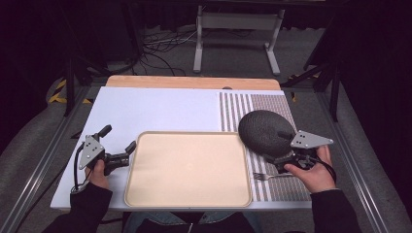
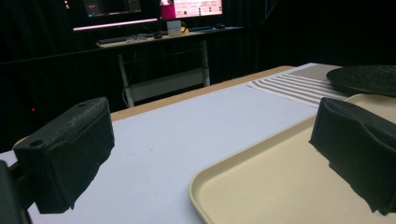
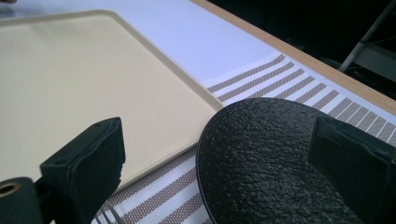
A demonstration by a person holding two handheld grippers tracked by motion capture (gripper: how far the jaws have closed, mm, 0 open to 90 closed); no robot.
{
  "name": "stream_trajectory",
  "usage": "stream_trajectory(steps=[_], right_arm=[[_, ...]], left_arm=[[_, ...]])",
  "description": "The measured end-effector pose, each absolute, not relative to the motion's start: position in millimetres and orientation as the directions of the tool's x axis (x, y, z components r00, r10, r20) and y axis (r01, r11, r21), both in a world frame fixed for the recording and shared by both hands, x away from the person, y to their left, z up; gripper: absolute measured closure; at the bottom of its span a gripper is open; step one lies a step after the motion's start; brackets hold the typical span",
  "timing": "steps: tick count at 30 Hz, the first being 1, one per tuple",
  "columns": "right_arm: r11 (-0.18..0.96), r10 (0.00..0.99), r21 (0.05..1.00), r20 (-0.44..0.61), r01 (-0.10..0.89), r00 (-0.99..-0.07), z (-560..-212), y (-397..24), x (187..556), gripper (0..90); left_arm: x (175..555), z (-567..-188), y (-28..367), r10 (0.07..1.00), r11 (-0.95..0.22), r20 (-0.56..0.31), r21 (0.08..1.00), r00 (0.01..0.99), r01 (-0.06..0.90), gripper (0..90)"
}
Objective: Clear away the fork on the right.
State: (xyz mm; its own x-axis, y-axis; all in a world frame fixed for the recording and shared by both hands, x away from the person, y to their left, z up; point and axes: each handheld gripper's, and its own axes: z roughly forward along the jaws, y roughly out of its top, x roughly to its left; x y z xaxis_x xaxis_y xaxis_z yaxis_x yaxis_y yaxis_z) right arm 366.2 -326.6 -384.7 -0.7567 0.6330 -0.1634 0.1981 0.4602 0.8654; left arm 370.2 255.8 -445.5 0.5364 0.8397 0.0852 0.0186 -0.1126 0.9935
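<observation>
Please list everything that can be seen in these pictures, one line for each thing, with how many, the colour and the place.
Rectangular beige plastic tray: one, beige, middle of the near table, nothing on it.
Round black textured plate: one, black, on the placemat, right of the tray.
Striped woven placemat: one, white and brown-grey, right part of the table.
Metal fork: one, silver, on the placemat near the front edge.
White table cover: one, white, over the wooden table.
Desk with lit monitors: one, dark, far background.
Left tool: one, black, jaws open at the tray's left rim.
Right tool: one, black, jaws open around the plate's near edge.
Hands: two, each holding a tool.
</observation>
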Motion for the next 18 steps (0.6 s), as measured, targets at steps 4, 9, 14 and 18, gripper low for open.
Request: stream_trajectory(steps=[4,9,14,18], right_arm=[[0.526,0.606,0.822,-0.184,0.217,-0.774,-379,-326,369,4.9],[0.599,0.574,0.767,-0.209,0.231,-0.792,-375,-323,370,5.5],[0.636,0.551,0.733,-0.213,0.241,-0.807,-374,-320,371,5.7],[0.686,0.524,0.682,-0.221,0.254,-0.823,-372,-318,374,5.9]], left_arm=[[370,-445,256,0.838,-0.111,0.083,0.994,0.539,0.018,0.2],[370,-445,256,0.835,-0.110,0.082,0.994,0.544,0.020,0.1],[370,-445,256,0.835,-0.109,0.080,0.994,0.544,0.021,0.1],[370,-445,257,0.834,-0.110,0.081,0.994,0.545,0.021,0.1]])
